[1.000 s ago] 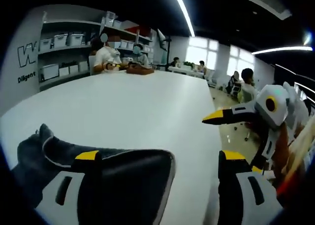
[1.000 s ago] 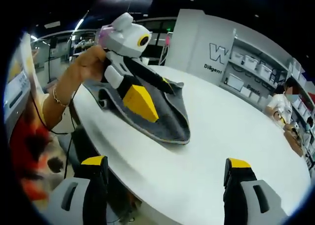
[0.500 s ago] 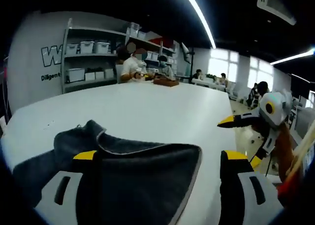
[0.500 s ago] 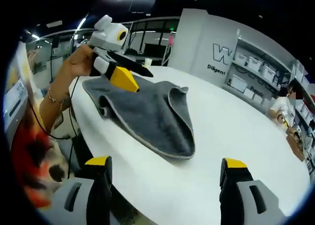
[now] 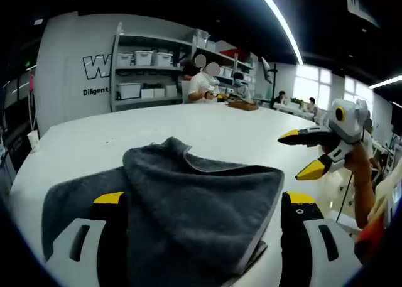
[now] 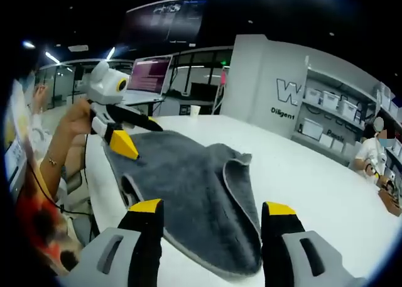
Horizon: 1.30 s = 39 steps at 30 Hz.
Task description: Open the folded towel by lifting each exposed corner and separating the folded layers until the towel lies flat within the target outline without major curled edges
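Open-plan lab: bin shelves (image 5: 143, 73), monitor (image 6: 149, 73)

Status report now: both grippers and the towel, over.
Left gripper open, off towel. Right gripper open, clear. Grey towel on white table, one corner folded over. Nothing in the way.

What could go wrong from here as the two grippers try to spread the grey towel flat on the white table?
1. The towel lies close to the table edge nearest the person; a careless pull could drag it off.
2. A fold still lies over the towel's middle; lifting the wrong layer might bunch it further.
3. The open left gripper and right gripper could collide over the cloth.
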Each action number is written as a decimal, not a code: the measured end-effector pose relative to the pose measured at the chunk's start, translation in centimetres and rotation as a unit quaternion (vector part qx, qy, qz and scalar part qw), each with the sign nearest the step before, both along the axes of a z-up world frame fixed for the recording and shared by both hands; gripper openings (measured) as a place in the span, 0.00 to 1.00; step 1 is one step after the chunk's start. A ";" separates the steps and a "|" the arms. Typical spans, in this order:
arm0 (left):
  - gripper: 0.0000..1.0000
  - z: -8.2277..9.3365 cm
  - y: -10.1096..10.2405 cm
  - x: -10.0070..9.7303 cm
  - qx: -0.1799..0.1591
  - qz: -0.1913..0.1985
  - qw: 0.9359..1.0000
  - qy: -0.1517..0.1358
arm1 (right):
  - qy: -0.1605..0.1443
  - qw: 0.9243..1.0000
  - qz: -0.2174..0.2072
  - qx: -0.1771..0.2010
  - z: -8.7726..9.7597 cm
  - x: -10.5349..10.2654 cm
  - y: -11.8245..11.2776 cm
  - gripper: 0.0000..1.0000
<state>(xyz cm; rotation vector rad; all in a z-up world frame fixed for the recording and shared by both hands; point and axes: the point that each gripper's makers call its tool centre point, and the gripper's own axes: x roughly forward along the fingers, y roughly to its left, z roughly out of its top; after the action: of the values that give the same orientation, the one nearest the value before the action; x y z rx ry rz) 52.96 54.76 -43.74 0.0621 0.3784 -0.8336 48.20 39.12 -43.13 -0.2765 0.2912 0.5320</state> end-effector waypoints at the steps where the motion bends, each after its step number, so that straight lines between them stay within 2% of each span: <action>1: 1.00 0.0 0.8 0.0 -0.001 0.006 1.000 0.001 | -0.002 1.000 0.002 0.007 0.2 0.8 0.6 0.59; 4: 1.00 -0.1 2.2 0.1 -0.003 0.020 1.000 0.000 | -0.002 1.000 0.003 0.021 0.2 1.9 1.4 0.55; 6: 0.99 -0.2 3.5 0.2 -0.005 0.032 0.999 0.003 | 0.001 0.999 -0.007 0.032 -0.1 3.5 2.1 0.53; 11: 0.99 -0.6 5.7 0.4 -0.009 0.051 0.999 0.007 | 0.007 0.999 -0.033 0.033 -0.8 6.6 2.9 0.49; 19: 0.99 -1.2 8.4 0.6 -0.009 0.071 0.997 0.012 | 0.029 0.998 -0.036 0.036 -2.2 10.6 4.9 0.43; 22: 0.99 -1.6 9.1 0.7 -0.009 0.077 0.997 0.015 | 0.042 0.998 -0.046 0.028 -2.9 11.8 5.0 0.40; 27: 0.99 -2.0 10.3 0.9 -0.014 0.083 0.996 0.020 | 0.064 0.996 -0.059 0.036 -3.9 13.6 5.3 0.34; 31: 0.98 -2.1 10.4 0.9 -0.015 0.084 0.996 0.021 | 0.065 0.995 -0.063 0.032 -4.1 13.9 5.2 0.25; 33: 0.98 -2.2 10.6 0.9 -0.017 0.083 0.996 0.023 | 0.066 0.995 -0.064 0.031 -4.1 14.0 5.2 0.25; 34: 0.98 -2.3 10.9 1.0 -0.021 0.084 0.996 0.026 | 0.094 0.992 -0.077 0.016 -6.1 16.0 5.4 0.25; 36: 0.98 -2.3 11.1 1.0 -0.023 0.086 0.996 0.025 | 0.103 0.991 -0.080 0.009 -6.9 16.6 5.6 0.23; 39: 0.98 -2.1 11.6 1.0 -0.026 0.090 0.995 0.024 | 0.103 0.991 -0.090 -0.008 -7.5 17.2 5.2 0.13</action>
<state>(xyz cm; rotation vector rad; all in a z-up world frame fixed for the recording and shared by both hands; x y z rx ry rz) 54.00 66.40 -45.83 -0.0398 0.4008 -0.6674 65.39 44.35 -50.68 -0.2085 0.5168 0.3800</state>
